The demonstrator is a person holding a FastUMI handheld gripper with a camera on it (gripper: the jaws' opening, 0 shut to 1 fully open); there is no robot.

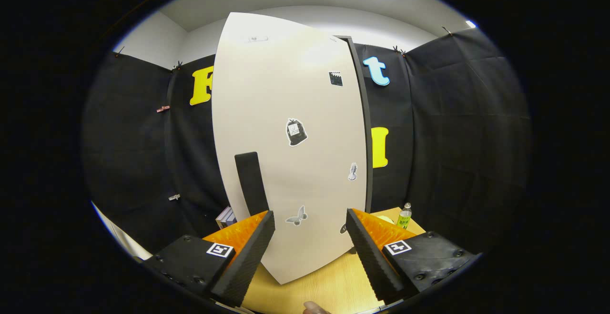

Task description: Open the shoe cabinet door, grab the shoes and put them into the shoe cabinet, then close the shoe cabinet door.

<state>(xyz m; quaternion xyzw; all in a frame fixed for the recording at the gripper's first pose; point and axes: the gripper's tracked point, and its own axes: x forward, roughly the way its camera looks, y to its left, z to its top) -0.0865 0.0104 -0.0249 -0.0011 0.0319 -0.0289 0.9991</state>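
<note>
The white shoe cabinet door (290, 142) stands right ahead of my fingers, tall and tilted, with several small stickers on it. A dark vertical handle (251, 183) sits on its lower left part, just above my left finger. The cabinet's dark side edge (364, 128) shows along the door's right side. My gripper (310, 245) is open, its fingers spread wide with only the door's lower face and the wooden tabletop (329, 283) between them. The fingers touch nothing. The shoes and the cabinet's inside are hidden.
A small bottle with a green label (404, 216) stands on the table to the right of the cabinet. Some stacked items (226, 217) sit left of the door, behind my left finger. A fingertip (314, 308) shows near the table's front.
</note>
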